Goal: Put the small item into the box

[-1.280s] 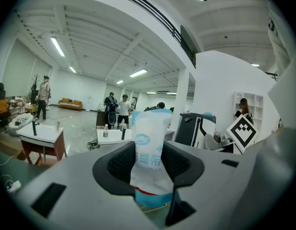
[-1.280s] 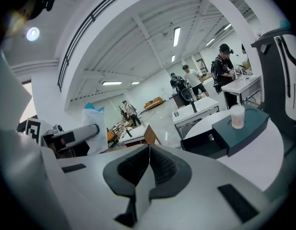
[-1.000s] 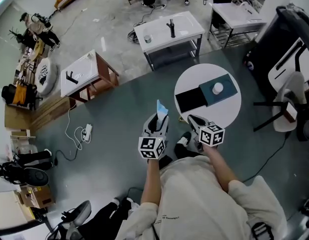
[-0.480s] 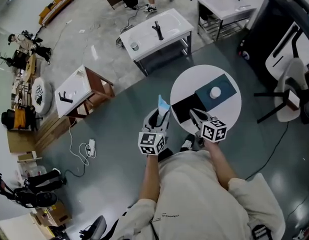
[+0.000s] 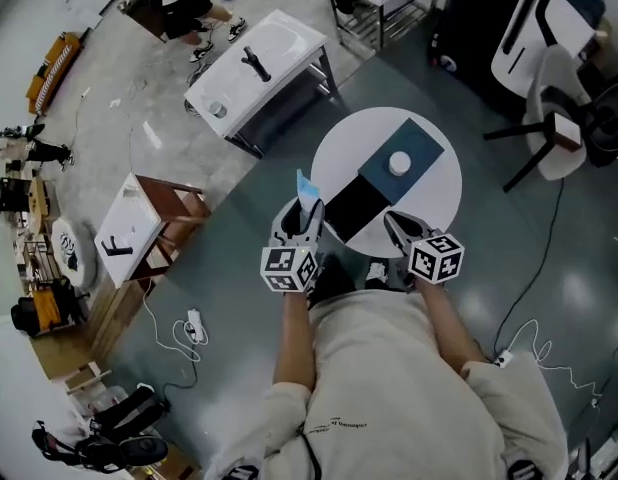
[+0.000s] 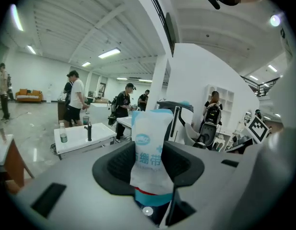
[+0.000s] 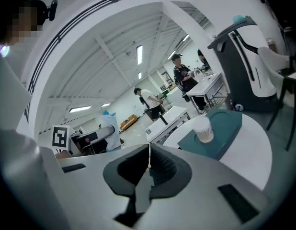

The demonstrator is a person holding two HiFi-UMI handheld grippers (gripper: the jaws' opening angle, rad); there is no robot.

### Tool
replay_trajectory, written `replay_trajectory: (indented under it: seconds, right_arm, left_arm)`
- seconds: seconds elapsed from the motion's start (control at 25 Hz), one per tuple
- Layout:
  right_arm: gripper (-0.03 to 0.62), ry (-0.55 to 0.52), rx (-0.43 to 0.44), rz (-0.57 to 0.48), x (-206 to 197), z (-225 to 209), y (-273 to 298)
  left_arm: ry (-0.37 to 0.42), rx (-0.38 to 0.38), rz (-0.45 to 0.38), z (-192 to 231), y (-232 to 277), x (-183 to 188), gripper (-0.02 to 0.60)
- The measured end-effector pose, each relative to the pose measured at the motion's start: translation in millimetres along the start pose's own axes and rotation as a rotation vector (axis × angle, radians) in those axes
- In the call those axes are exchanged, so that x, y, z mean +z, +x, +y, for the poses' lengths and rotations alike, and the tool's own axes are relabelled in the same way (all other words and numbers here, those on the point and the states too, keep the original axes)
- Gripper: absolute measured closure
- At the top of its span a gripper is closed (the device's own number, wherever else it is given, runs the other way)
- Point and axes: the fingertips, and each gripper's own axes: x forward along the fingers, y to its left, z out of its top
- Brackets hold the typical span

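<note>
Only close-up — packet (image 6: 150, 143) in left gripper (image 6: 149, 169) shows print.

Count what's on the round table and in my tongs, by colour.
White and blue: 1, the packet gripped in the left tongs
Black: 1, the flat black piece on the table
Teal: 1, the flat teal piece next to it
White: 1, the small round item on the teal piece
Right tongs: 0, shut on nothing
Total: 4

White-and-blue packet (image 6: 149, 147); white table (image 5: 444, 208); seemingly teal tray (image 5: 422, 145); black box (image 5: 354, 206).
</note>
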Motion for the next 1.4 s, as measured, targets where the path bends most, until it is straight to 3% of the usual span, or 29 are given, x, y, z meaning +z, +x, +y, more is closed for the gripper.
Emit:
replay_trajectory:
  seconds: [0.32, 0.72, 0.92, 1.24, 1.4]
  right_arm:
    - [0.559, 0.137, -0.182, -0.095, -15.0, -21.9, -13.7]
    - [0.559, 0.077, -0.402, -0.133, -21.2, -23.9, -11.6]
    - [0.559, 0.08, -0.484, -0.13, -31.5, -22.7, -7.3]
    - [0.559, 0.148, -0.597, -0.171, -72.4, -20.5, -18.4]
    - [0.559, 0.158, -0.632, -0.202, -72.7, -14.8, -31.3]
  left_arm:
    - [0.06, -0.161, 0.131, 7.4, 41.6, -27.4, 0.405]
    - [0.061, -0.323, 0.277, 15.4, 78.7, -93.3, 0.405]
    - [0.11, -0.409, 0.403, 0.3, 92.2, -138.8, 0.405]
    - [0.153, -0.476, 0.57, -10.6, 132.8, -200.3, 0.405]
    - [0.198, -0.487, 0.67, -18.4, 135.9, -221.2, 0.405]
